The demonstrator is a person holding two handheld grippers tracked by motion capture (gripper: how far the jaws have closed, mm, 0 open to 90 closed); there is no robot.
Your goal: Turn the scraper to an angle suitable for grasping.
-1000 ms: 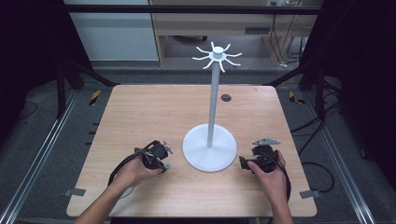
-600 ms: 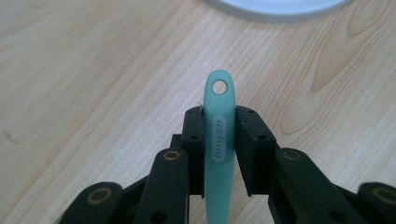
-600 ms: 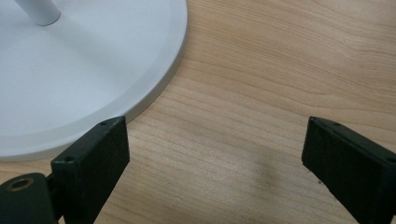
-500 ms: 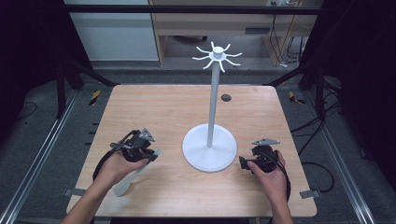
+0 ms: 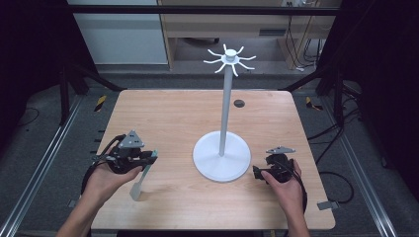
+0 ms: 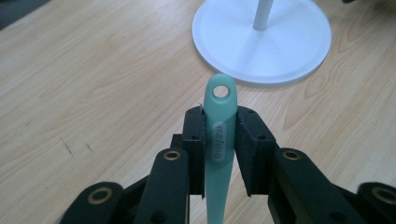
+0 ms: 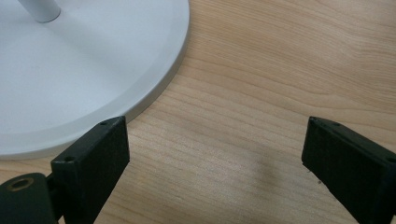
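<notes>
The table (image 5: 168,113) is the largest thing I see, a wooden top with the white stand (image 5: 222,157) upright near its middle: a round base, a thin pole and a ring of hooks (image 5: 230,58) at the top, high above both my hands.

My left gripper (image 5: 148,159) sits at the table's left, lifted off the wood, its jaws closed to a narrow gap on the handle of a pale green utensil (image 6: 218,140). The pads press on the handle just below its hanging hole (image 6: 220,91), which points toward the stand's base. In the high view the rest of the utensil (image 5: 139,177) hangs down toward the table below the gripper; I cannot tell what kind of head it has.

My right gripper (image 5: 257,173) rests just beside the base at the right, jaws wide apart with nothing between them.

I judge the job to be hanging the utensil by its hole on a hook. Risks, largest first:
- The pole is thin and tall, so a bump from the gripper or the swinging lower end could rock the stand.
- The hole is small and the hooks are slim, so a slight tilt could miss the hook.
- The grip sits close to the hole, so the pads could foul the hook.
- The handle looks smooth and the long end hangs free, so it could pivot or slip.
</notes>
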